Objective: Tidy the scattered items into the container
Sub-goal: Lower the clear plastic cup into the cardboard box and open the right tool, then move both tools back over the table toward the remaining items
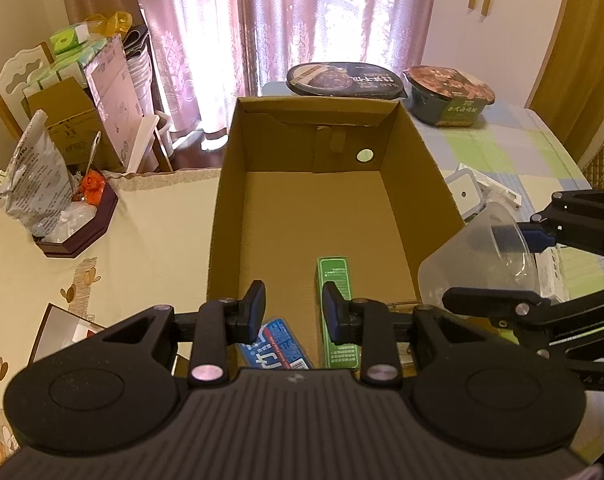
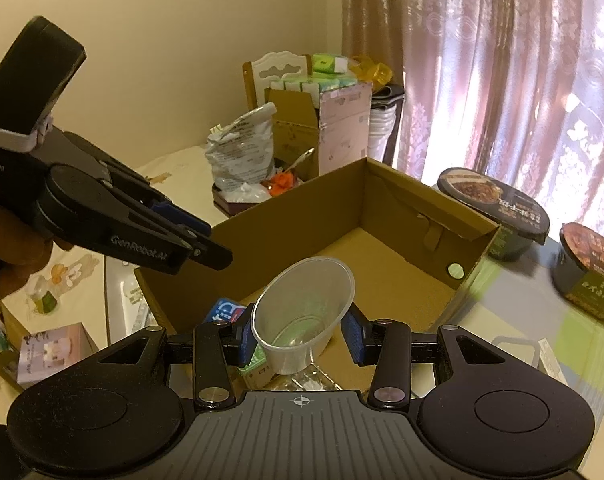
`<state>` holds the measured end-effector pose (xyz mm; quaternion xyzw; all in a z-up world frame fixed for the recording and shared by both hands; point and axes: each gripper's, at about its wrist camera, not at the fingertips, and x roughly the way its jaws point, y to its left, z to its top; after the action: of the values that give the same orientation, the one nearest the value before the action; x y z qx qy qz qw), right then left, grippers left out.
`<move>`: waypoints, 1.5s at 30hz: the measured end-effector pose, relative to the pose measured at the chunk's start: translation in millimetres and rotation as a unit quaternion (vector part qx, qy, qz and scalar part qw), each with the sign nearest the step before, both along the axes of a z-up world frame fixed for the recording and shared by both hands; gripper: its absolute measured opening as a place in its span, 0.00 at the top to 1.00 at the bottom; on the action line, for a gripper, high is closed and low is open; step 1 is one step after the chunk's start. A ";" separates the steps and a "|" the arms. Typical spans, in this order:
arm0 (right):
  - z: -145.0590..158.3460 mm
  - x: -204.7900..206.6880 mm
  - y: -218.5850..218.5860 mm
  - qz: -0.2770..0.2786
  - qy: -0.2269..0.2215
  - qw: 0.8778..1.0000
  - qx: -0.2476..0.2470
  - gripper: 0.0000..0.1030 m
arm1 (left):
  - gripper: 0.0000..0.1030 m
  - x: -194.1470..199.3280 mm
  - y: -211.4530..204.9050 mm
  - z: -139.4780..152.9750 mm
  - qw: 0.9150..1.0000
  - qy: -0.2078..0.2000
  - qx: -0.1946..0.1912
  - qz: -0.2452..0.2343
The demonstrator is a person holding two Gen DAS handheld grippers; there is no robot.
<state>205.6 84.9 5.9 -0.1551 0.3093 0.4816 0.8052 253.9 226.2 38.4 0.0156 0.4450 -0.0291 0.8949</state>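
left gripper [image 1: 293,308] jaws apart, empty, lower centre | cardboard box [image 1: 418,160] centre: green carton [image 1: 336,276] and blue packet [image 1: 275,344] already in | right gripper [image 2: 302,330] clamps plastic cup [image 2: 302,312] at near rim | noodle bowls [image 1: 448,94] upper right remain outside

Left gripper [image 1: 293,310] open, nothing between the fingers, angled down. Right gripper [image 2: 299,330] clamped on a clear plastic cup [image 2: 302,312], just right of the left.
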 end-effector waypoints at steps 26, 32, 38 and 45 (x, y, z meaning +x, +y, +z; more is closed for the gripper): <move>-1.6 -11.1 -58.9 -0.053 0.010 0.998 0.019 0.08 | 0.69 -14.1 -9.8 -0.2 1.000 0.000 -0.010 -0.001; 2.3 -23.7 -77.0 -0.068 0.015 0.997 0.023 0.08 | 0.69 -25.3 -25.1 4.8 1.000 -0.001 -0.008 -0.014; 8.4 -35.8 -102.2 -0.094 0.024 0.995 0.031 0.08 | 0.68 -41.8 -46.7 6.3 0.999 0.002 -0.006 -0.032; 14.0 -53.7 -142.7 -0.130 0.026 0.991 0.034 0.08 | 0.65 -62.4 -73.9 12.1 0.999 -0.001 -0.009 -0.050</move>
<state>151.9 -57.8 19.8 -0.0736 0.3317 0.3867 0.8574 191.6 152.3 50.5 0.0295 0.4426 -0.0779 0.8928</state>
